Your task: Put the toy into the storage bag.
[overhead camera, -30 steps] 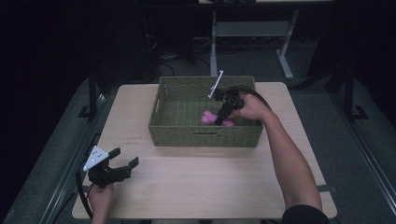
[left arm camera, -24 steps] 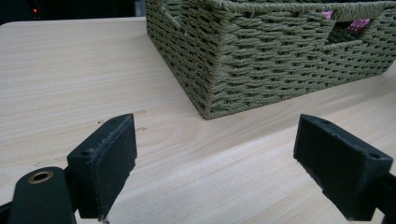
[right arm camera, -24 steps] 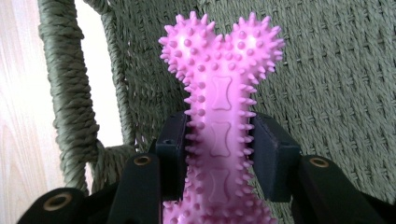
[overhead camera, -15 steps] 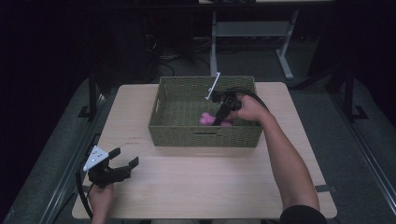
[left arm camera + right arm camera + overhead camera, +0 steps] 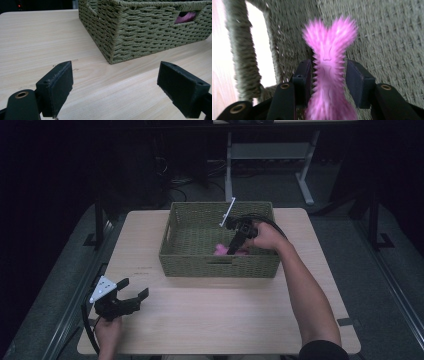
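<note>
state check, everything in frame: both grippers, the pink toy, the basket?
Right gripper: inside the basket, fingers just been opening, pink toy between them, a gap at the right finger.
Pink spiky toy: in the basket, blurred, between the right gripper's fingers.
Woven basket: upright on the table, no lid.
Left gripper: open, nothing between its fingers, over the table's near left corner.

Pink spiky bone-shaped toy [image 5: 329,75] (blurred) lies inside the woven basket [image 5: 190,260].

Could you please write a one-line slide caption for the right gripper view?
Right gripper inside the green woven basket, jaws just eased apart around a spiky pink bone-shaped toy.
</note>
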A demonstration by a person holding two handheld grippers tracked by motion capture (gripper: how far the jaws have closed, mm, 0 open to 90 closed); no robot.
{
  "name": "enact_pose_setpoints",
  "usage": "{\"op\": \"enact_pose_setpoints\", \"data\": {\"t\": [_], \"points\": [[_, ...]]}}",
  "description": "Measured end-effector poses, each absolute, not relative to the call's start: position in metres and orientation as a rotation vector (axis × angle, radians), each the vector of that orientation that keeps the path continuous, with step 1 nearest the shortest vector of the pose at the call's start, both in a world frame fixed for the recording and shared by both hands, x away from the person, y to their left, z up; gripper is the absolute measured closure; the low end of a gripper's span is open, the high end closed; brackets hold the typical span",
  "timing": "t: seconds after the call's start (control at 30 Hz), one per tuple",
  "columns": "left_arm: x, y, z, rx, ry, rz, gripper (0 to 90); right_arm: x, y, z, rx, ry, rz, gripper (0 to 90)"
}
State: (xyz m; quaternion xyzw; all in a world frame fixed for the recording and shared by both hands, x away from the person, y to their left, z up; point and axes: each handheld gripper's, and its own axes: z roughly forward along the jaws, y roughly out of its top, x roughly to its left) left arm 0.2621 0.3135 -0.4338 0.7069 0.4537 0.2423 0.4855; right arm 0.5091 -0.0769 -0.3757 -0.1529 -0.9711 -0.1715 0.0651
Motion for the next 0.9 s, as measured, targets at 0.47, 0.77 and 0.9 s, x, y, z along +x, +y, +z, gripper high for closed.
{"op": "enact_pose_setpoints", "data": {"t": [0.47,0.77,0.9], "points": [[0.262,0.314,-0.434,1.719,1.103,0.590,12.8,0.505,-0.081,-0.362,-0.498,-2.947,-0.563,48.9],[0.260,0.313,-0.433,1.723,1.096,0.593,12.8,0.496,-0.091,-0.352,-0.530,-2.943,-0.634,44.8],[0.261,0.314,-0.433,1.723,1.103,0.588,12.8,0.493,-0.097,-0.349,-0.546,-2.934,-0.656,42.8]]}}
